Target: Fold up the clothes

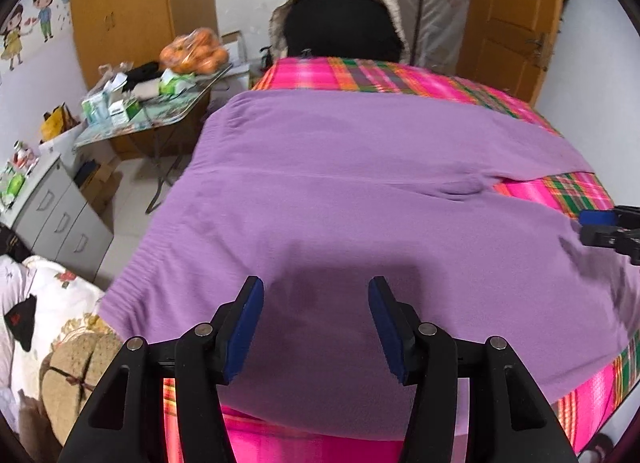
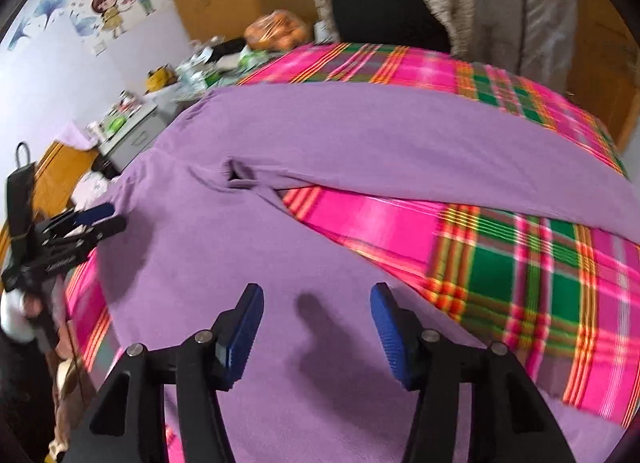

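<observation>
Left wrist view: the left gripper (image 1: 316, 327) is held with fingers spread, grasping nothing, over the near hem of the purple garment (image 1: 340, 183) laid flat on the plaid bench (image 1: 400, 75). The hem should be pinched squarely

Right wrist view: the right gripper (image 2: 316, 331) is likewise spread and unloaded above one leg; both layers should be caught together

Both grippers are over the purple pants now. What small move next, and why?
Probably lower both and pinch the near edge: the left gripper and right gripper hang open, holding nothing, above the purple pants spread flat and unfolded on the plaid cloth.
</observation>
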Demonstrator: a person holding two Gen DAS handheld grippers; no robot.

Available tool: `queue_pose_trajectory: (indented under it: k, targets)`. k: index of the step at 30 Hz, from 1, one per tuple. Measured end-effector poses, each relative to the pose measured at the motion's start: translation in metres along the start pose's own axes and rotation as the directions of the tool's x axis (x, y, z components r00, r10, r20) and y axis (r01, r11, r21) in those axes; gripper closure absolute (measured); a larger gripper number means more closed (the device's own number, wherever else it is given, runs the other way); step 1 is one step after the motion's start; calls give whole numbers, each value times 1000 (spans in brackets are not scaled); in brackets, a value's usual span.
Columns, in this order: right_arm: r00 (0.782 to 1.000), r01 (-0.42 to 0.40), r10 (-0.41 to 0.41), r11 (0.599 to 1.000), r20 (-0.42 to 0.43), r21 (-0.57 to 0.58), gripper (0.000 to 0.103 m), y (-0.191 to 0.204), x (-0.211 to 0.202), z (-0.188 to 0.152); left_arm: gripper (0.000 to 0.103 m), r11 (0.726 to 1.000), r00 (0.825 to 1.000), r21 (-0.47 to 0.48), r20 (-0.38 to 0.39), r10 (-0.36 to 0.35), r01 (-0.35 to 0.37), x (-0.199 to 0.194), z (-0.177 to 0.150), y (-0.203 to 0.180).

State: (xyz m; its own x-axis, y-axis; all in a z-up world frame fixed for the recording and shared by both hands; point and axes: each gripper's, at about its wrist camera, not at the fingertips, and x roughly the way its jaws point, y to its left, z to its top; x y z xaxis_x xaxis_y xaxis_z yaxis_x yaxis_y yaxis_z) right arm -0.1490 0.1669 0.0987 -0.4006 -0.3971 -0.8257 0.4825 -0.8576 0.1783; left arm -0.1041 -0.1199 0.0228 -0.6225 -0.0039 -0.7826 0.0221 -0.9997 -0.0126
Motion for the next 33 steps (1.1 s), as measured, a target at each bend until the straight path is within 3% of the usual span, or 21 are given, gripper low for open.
queue_pose_trajectory:
  k: [5,11,17,22,28,33]
  targets:
    - [1000,-7,5,994,-23,-106,47,13,6,30,46,1000,999,-1,-18,26,-26,6,23,21]
    - [999,0,-8,976,-34,-217,45,9,23,77,46,999,998,-2,-41,49,-49,28,73,42]
    - [997,23,-38,976,-65,-217,45,-27,56,118,46,996,996,-48,-51,78,-80,63,128,73]
    - [995,39,-58,973,-79,-229,45,-60,82,155,45,991,987,-27,-104,124,-128,106,164,94]
    - [995,43,-69,955,-78,-294,45,-84,100,189,45,990,980,-8,-148,136,-138,149,194,115]
    - [994,44,-72,952,-80,-303,45,-103,117,205,42,989,980,23,-139,145,-143,170,214,122]
